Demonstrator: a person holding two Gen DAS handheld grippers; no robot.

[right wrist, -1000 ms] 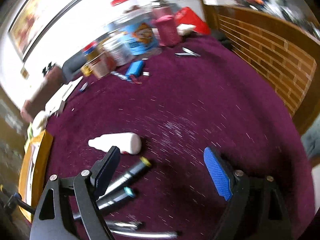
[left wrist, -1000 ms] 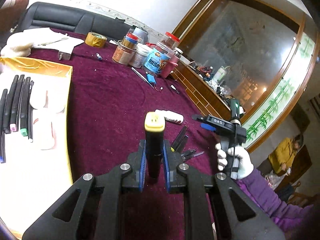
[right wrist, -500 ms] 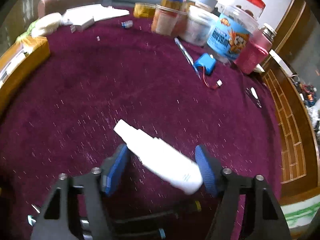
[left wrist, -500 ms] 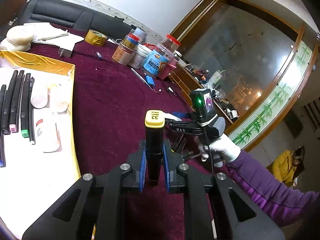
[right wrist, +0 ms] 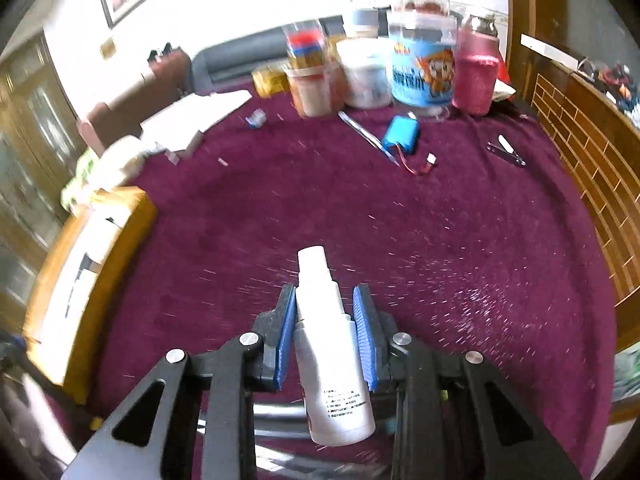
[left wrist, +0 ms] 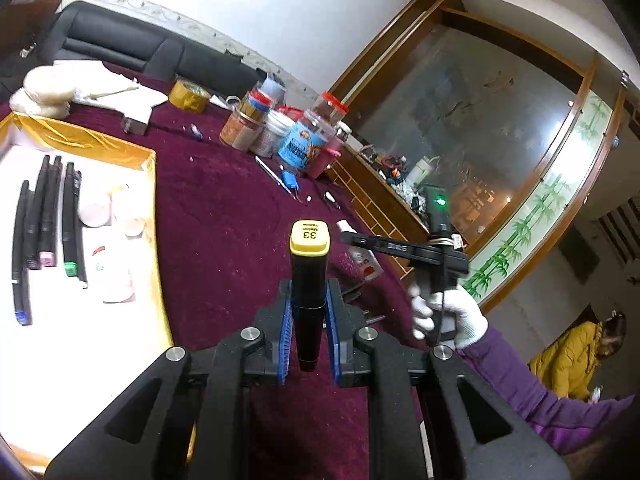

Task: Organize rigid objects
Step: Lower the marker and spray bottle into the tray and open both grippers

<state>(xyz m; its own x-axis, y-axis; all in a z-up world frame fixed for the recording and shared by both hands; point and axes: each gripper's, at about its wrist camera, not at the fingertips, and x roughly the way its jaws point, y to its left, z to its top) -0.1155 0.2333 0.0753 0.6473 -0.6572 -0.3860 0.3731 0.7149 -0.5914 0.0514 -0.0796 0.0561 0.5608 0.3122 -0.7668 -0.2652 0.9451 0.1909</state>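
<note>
Now the right gripper [right wrist: 324, 332] has just been closing on the white spray bottle [right wrist: 328, 344], which a second ago lay on the maroon cloth [right wrist: 440, 240]; its pads clamp the bottle, raised clear; the left gripper [left wrist: 306, 328] holds the yellow-capped marker [left wrist: 309, 280] upright; both items are probably ready for the yellow-edged tray [left wrist: 154, 208].

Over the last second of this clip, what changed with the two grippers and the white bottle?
The right gripper swung from the markers to the white bottle; its jaws have just been closing and now clamp it off the maroon cloth. The left gripper kept its grip on the yellow-capped marker.
</note>
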